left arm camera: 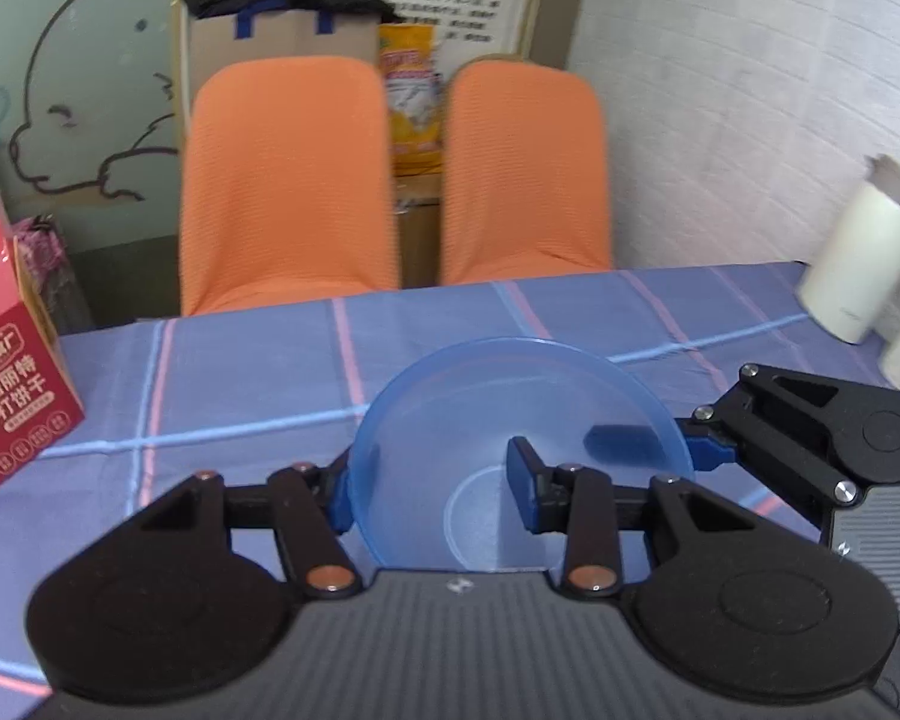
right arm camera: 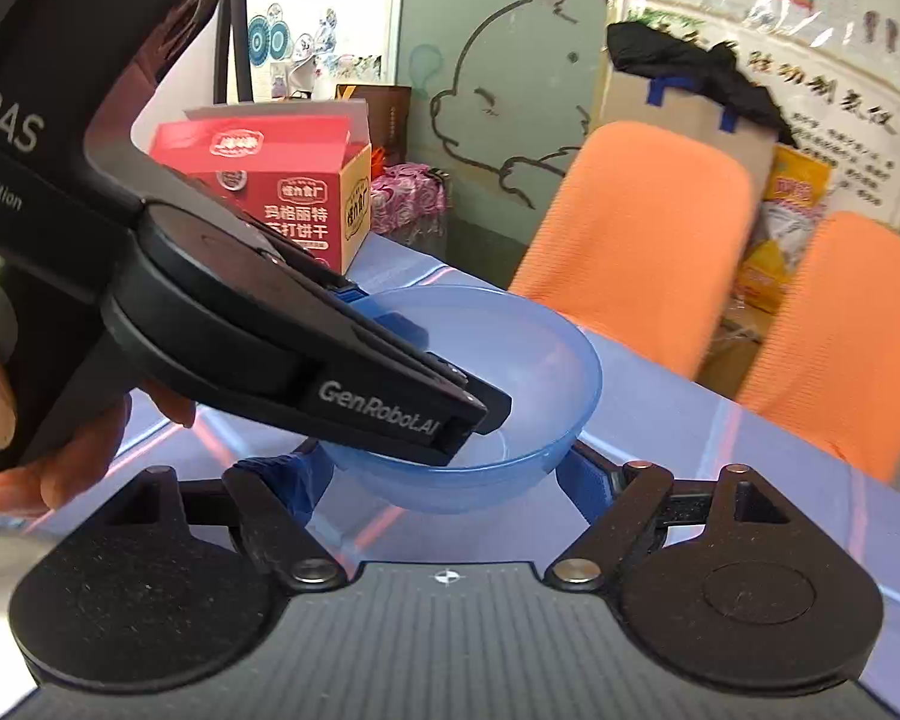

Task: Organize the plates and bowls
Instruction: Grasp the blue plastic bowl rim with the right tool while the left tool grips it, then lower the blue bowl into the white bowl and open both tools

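A translucent blue bowl [left arm camera: 510,396] [right arm camera: 498,348] is over the blue checked tablecloth [left arm camera: 240,372]; I cannot tell whether it rests on the cloth. My left gripper [left arm camera: 432,480] [right arm camera: 372,309] straddles the bowl's left wall. One finger is outside the wall, the other inside, with a clear gap between them. My right gripper [right arm camera: 435,480] [left arm camera: 669,443] is spread wide, its fingers on either side of the bowl's lower body. In the left wrist view one of its fingers shows only through the bowl wall.
A red biscuit box [left arm camera: 12,402] [right arm camera: 282,180] stands at the table's left. A white flask [left arm camera: 858,264] leans at the far right. Two orange chairs [left arm camera: 282,180] [left arm camera: 522,168] line the far edge. A hand [right arm camera: 60,468] holds the left gripper's handle.
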Demonstrator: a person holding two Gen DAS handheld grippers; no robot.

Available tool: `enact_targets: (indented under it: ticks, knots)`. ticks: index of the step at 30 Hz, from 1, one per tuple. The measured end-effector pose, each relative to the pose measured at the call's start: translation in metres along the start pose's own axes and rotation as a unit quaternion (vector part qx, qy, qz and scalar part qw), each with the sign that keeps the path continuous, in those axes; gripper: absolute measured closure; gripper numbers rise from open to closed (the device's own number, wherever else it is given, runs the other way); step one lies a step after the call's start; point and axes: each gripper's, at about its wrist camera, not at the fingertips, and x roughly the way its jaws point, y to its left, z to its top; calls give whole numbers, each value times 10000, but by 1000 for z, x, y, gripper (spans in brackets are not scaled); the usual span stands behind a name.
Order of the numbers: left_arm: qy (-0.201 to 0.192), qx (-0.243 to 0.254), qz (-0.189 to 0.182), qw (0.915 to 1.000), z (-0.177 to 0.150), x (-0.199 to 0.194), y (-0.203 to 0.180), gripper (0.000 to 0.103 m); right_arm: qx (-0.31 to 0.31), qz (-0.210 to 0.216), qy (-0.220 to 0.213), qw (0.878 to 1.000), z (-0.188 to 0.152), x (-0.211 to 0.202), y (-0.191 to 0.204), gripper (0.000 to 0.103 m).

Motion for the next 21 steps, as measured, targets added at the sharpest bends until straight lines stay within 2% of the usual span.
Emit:
enact_targets:
  ticks: [6,12,16,21]
  knots:
    - [-26,372,-469,9982,-35,-40,-89,65,136,-311,191,9992,-40,-84,3,35]
    - [150,825,-889,9925,-86,-52,-169,65,431,-589,434,9964,-91,-133,3,35]
    - [244,1023,-854,9908,-113,-52,-192,65,717,-534,404,9952,-115,-137,3,35]
    - [316,1082,-672,9913,-126,-39,-190,64,657,-568,339,9956,-133,-131,8,35]
